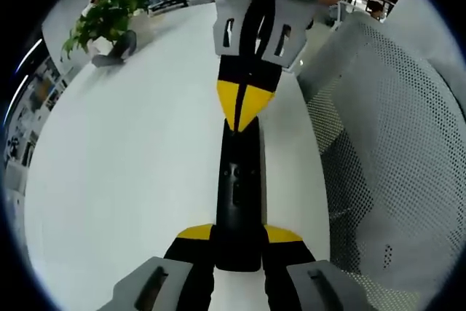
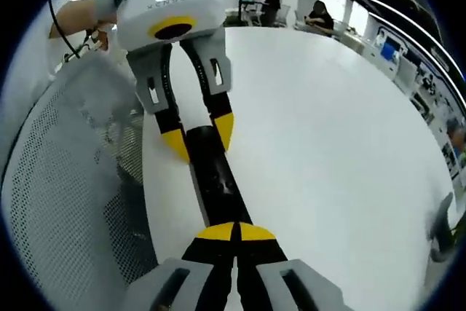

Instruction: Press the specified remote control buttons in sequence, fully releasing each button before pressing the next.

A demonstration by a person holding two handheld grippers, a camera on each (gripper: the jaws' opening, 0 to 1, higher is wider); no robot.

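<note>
The black remote control [image 1: 238,205] lies lengthwise on the white table [image 1: 131,180], close to the table's edge, where a grey mesh chair [image 1: 393,180] stands just beside it. The left hand-held gripper [image 1: 238,242] pinches the remote's near end between its yellow-tipped jaws, steadying it. In the right gripper view the same remote [image 2: 215,176] runs from that view's own jaws toward the left hand-held gripper [image 2: 198,136] at its far end. The right hand-held gripper [image 2: 236,232] has its jaws pressed together into a single blunt point, resting on or just above the remote's top face at the end away from the left one; contact cannot be told for sure. Two small round buttons [image 1: 234,172] show on the top face, between the two grippers. The step in hand looks like a button press: it would go best with the closed tip centred on the button, pushed straight down while the left grip holds firm, then lifted fully clear. A potted plant [image 1: 105,20] stands at the table's far side, well apart from the remote.
</note>
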